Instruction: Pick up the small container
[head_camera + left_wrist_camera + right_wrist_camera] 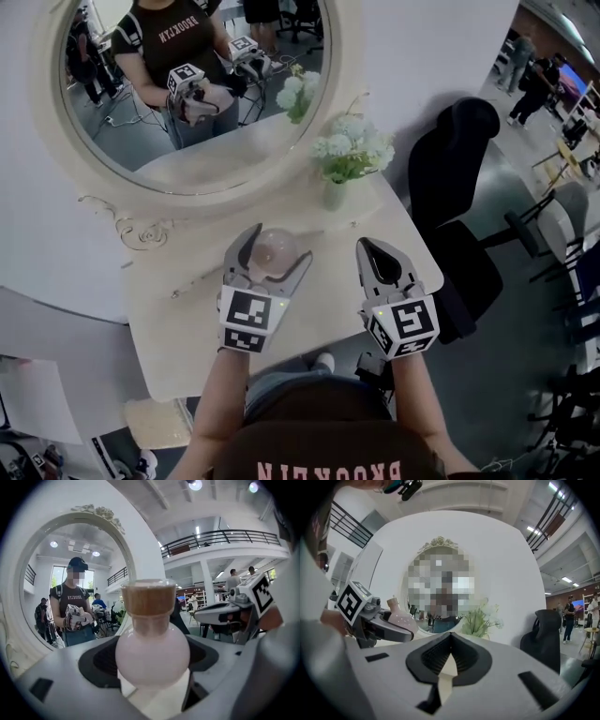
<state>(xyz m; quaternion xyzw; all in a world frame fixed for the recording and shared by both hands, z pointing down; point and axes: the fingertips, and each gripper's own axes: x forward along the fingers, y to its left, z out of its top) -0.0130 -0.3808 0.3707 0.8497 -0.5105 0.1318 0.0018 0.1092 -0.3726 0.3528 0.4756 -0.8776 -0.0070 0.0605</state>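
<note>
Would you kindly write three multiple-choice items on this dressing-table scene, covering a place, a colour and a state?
1. The pink bottle stands: A) on the floor; B) between the left hand-held gripper's jaws; C) on a shelf.
2. The vase's flowers are: A) red; B) white; C) purple.
3. The right hand-held gripper's jaws are: A) wide open; B) shut on the vase; C) shut, empty.
Answers: 1 B, its jaws flank the bottle; 2 B, pale white blooms; 3 C, its jaws meet with nothing between.
</note>
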